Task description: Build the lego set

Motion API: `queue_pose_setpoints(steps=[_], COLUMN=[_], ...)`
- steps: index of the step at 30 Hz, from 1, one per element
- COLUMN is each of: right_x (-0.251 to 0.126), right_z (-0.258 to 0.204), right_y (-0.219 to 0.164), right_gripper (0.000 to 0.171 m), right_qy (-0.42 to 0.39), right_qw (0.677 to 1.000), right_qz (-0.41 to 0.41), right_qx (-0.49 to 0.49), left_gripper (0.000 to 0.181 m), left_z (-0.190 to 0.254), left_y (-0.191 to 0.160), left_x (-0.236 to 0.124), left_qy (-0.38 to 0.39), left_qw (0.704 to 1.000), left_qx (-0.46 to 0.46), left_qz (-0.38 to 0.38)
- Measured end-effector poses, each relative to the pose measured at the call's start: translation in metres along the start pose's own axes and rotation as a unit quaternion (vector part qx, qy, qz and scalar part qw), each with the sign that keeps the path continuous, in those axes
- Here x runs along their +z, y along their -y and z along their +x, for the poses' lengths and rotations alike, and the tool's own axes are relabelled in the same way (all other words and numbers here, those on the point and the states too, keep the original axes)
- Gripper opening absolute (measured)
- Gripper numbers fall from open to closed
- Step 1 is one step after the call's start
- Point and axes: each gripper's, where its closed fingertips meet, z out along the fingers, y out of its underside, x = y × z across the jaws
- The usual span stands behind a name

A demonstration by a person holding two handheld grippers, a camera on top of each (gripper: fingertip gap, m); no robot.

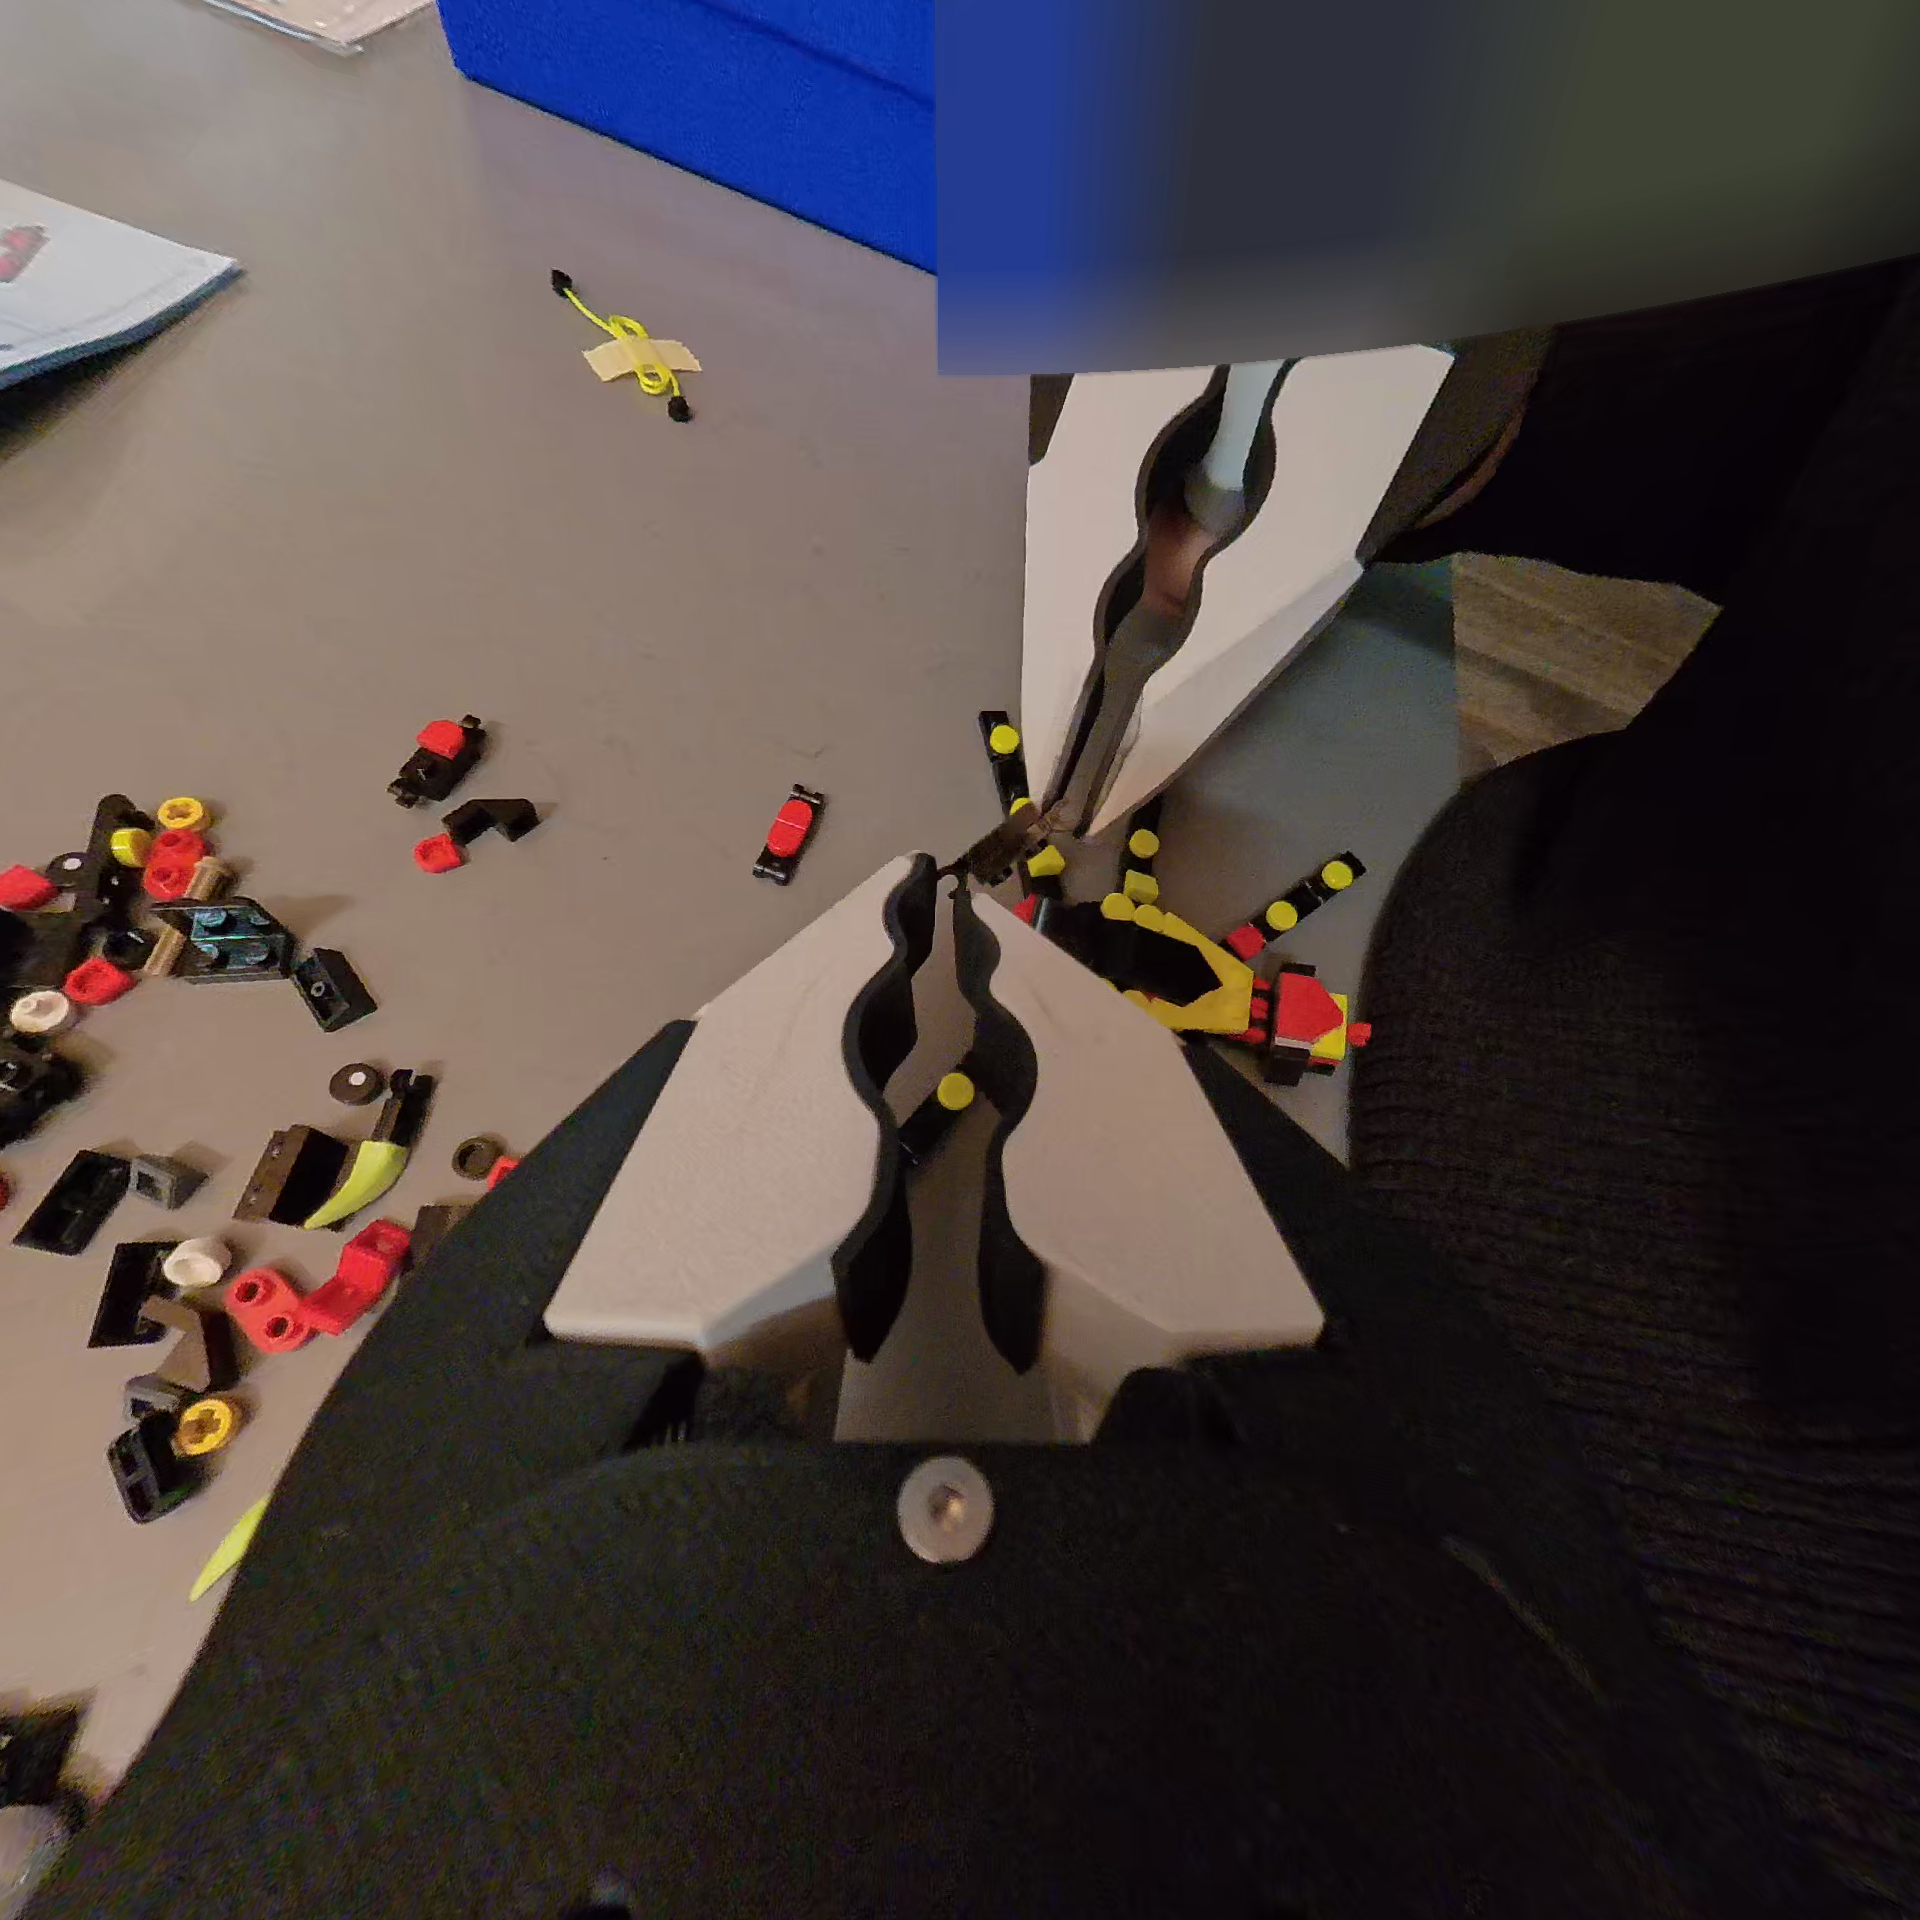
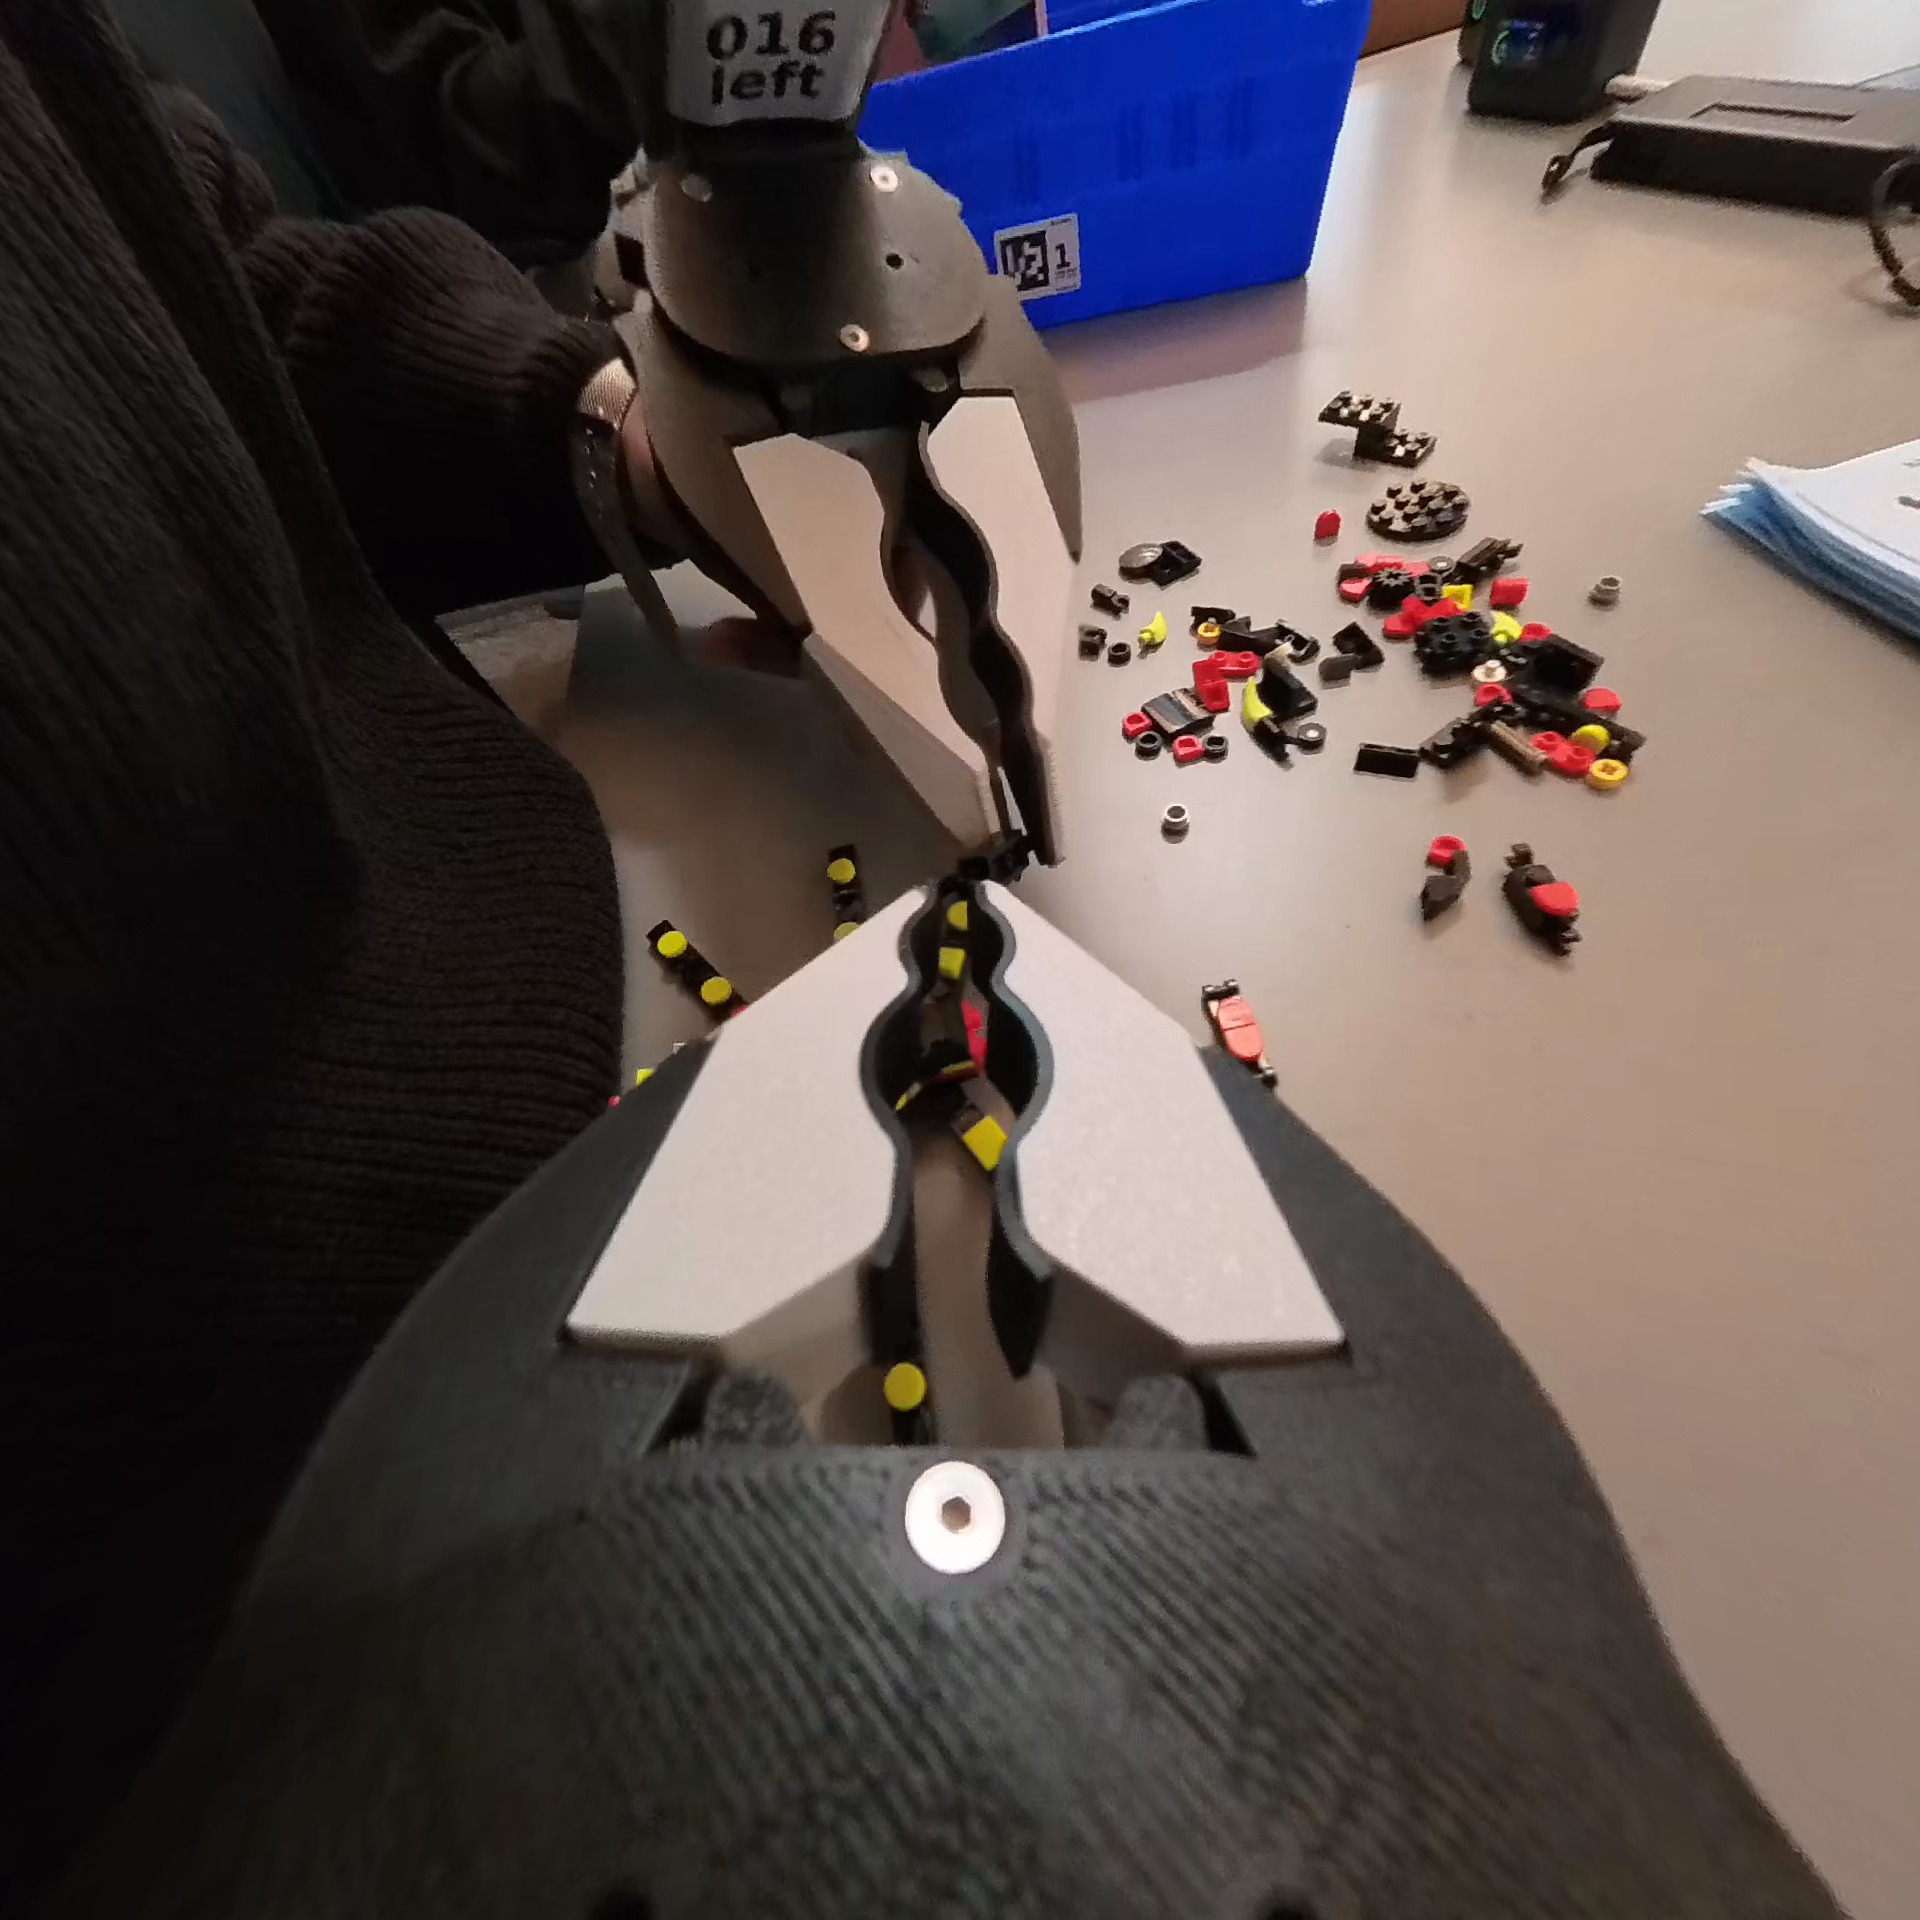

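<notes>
My left gripper point(image 1: 940, 873) and my right gripper point(image 2: 961, 894) meet tip to tip just above the table. Each is shut on one end of a small black lego piece point(image 1: 1003, 847), also in the right wrist view point(image 2: 992, 860). The right gripper point(image 1: 1060, 821) comes down from above in the left wrist view. The left gripper point(image 2: 1023, 844) does so in the right wrist view. A partly built black, yellow and red model point(image 1: 1195, 966) with long studded legs point(image 2: 691, 966) lies on the table right under the tips.
Loose black, red and yellow pieces point(image 1: 177, 935) lie scattered on the grey table point(image 2: 1455, 644). A blue bin point(image 2: 1143, 156) stands behind, an instruction booklet point(image 2: 1849, 530) beside the pile. A yellow string with tape point(image 1: 634, 348) and a red-black part point(image 1: 792, 831) lie apart. A dark sleeve point(image 2: 260, 727) is close. Only a small space, under 4 cm, lies between the two pairs of fingers.
</notes>
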Motion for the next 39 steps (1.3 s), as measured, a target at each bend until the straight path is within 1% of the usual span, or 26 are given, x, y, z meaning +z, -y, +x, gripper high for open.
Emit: queue_pose_setpoints(steps=[3, 7, 9, 10, 13, 17, 20, 25, 30, 34, 39], right_x=[-0.001, -0.004, -0.006, -0.007, -0.010, -0.010, -0.013, -0.021, -0.022, -0.023, -0.023], right_z=[0.001, 0.008, 0.012, 0.015, 0.020, 0.020, 0.021, 0.025, 0.027, 0.029, 0.031], right_y=[0.003, 0.007, 0.009, 0.010, 0.014, 0.019, 0.027, 0.045, 0.057, 0.064, 0.064], right_gripper=[0.002, 0.004, 0.019, 0.024, 0.030, 0.027, 0.025, 0.025, 0.020, 0.017, 0.018], right_qy=[0.001, -0.003, -0.004, -0.006, -0.018, -0.042, -0.059, -0.040, -0.041, -0.041, -0.055], right_qw=[1.000, 0.998, 0.997, 0.996, 0.994, 0.995, 0.993, 0.980, 0.968, 0.960, 0.961], right_qz=[0.012, 0.035, 0.048, 0.055, 0.070, 0.075, 0.098, 0.169, 0.212, 0.239, 0.237], right_qx=[0.009, 0.048, 0.065, 0.072, 0.076, 0.042, 0.027, 0.092, 0.125, 0.139, 0.131], left_gripper=[0.002, 0.002, 0.002, 0.002, 0.002, 0.002, 0.002, 0.001, 0.001, 0.001, 0.001], left_z=[0.001, -0.001, -0.005, -0.007, -0.010, -0.009, -0.005, -0.004, -0.010, -0.008, -0.005], left_y=[0.001, 0.003, 0.004, 0.004, 0.006, 0.007, 0.015, 0.036, 0.048, 0.051, 0.053], left_x=[-0.001, -0.003, -0.004, -0.005, -0.006, -0.003, -0.003, -0.011, -0.015, -0.014, -0.013], left_qy=[-0.008, -0.009, -0.003, 0.002, 0.004, -0.002, -0.021, -0.059, -0.065, -0.071, -0.076], left_qw=[1.000, 1.000, 1.000, 1.000, 0.999, 0.998, 0.994, 0.979, 0.961, 0.957, 0.956], left_qx=[-0.003, -0.008, -0.016, -0.019, -0.032, -0.055, -0.088, -0.155, -0.211, -0.222, -0.219], left_qz=[0.009, 0.018, 0.021, 0.024, 0.030, 0.031, 0.054, 0.122, 0.164, 0.174, 0.179])
